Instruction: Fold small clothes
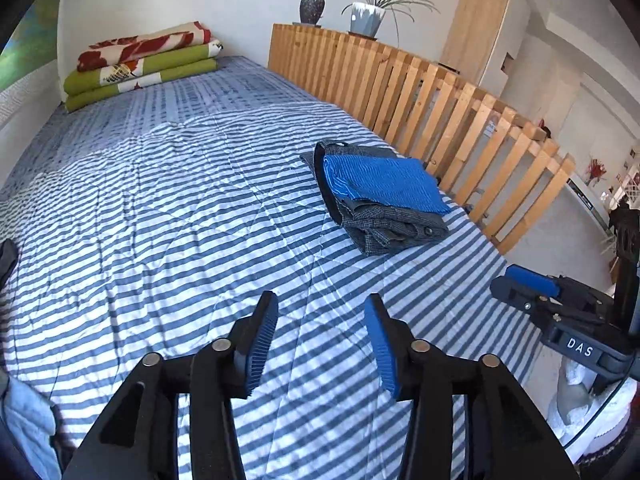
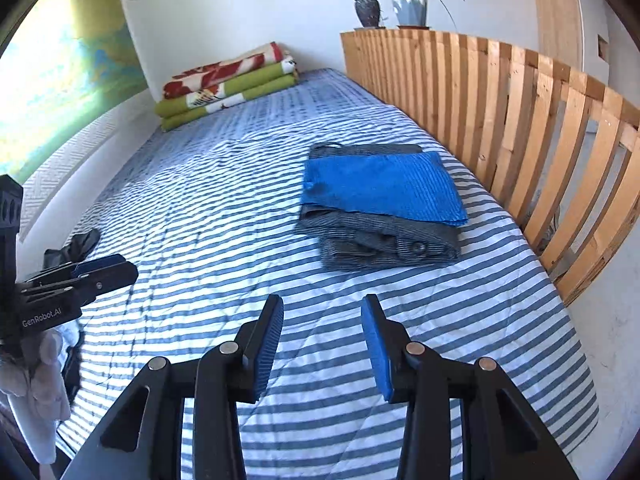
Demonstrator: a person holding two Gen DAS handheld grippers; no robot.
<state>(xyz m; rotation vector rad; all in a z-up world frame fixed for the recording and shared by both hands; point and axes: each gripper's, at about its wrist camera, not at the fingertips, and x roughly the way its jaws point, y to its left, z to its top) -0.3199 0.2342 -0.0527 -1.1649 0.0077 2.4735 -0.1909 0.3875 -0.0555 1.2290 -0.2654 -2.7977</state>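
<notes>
Folded blue cloth (image 2: 382, 186) atop a folded grey garment (image 2: 384, 244), stacked on the striped bed (image 2: 200, 208) near its right edge, just beside the slat rail (image 2: 520, 112); long axis of the stack across the bed in the right view, cloth's far edge toward the wall, grey button end toward the grippers; in the left view, turned on a diagonal, cloth (image 1: 384, 184) and garment (image 1: 396, 228) slanting down to the right. Only in the right view: a dark item (image 2: 74, 246) lying at the bed's left edge, and the left gripper (image 2: 100, 270) from the side, gap not readable there; only in the left view: pale blue fabric (image 1: 28, 420) at the lower left, and the right gripper (image 1: 524, 280) by the bed's right edge. Left gripper (image 1: 322, 312) held above bare stripes, fingers spread apart, nothing between; right gripper (image 2: 322, 312) likewise parted and holding nothing, short of the stack. Folded blankets (image 1: 140, 64) at the bed's far end; two pots (image 2: 394, 10) on the rail top.
</notes>
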